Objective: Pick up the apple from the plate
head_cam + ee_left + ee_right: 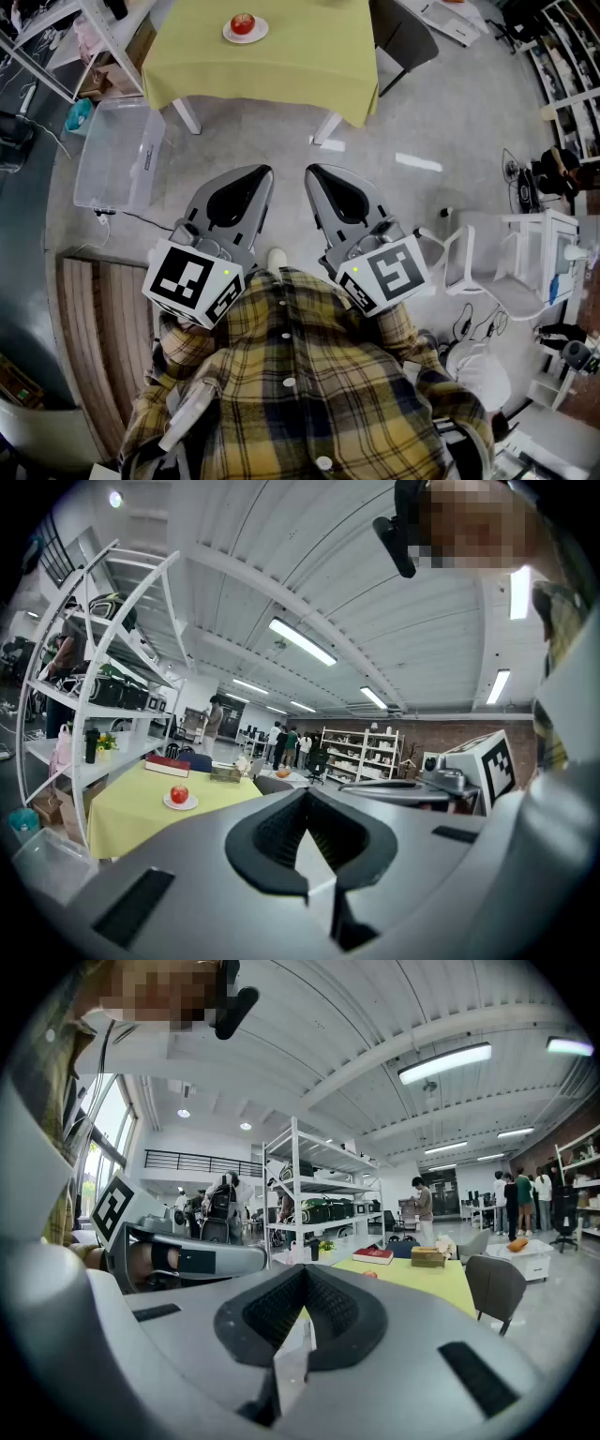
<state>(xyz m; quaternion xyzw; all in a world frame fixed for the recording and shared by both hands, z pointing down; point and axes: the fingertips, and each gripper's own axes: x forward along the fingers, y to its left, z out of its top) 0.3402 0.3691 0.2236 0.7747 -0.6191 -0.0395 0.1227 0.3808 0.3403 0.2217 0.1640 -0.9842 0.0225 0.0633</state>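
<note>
A red apple sits on a small white plate on the table with the yellow cloth, far ahead of both grippers. In the left gripper view the apple and plate are small at the left. In the right gripper view only the apple's top peeks over the jaws. My left gripper and right gripper are held side by side close to my body, over the floor. Both are shut and hold nothing.
A clear plastic bin lies on the floor left of the table. A grey chair stands at the table's right side. A red book and a box lie on the table. White shelving stands beyond it, and a white stool is at my right.
</note>
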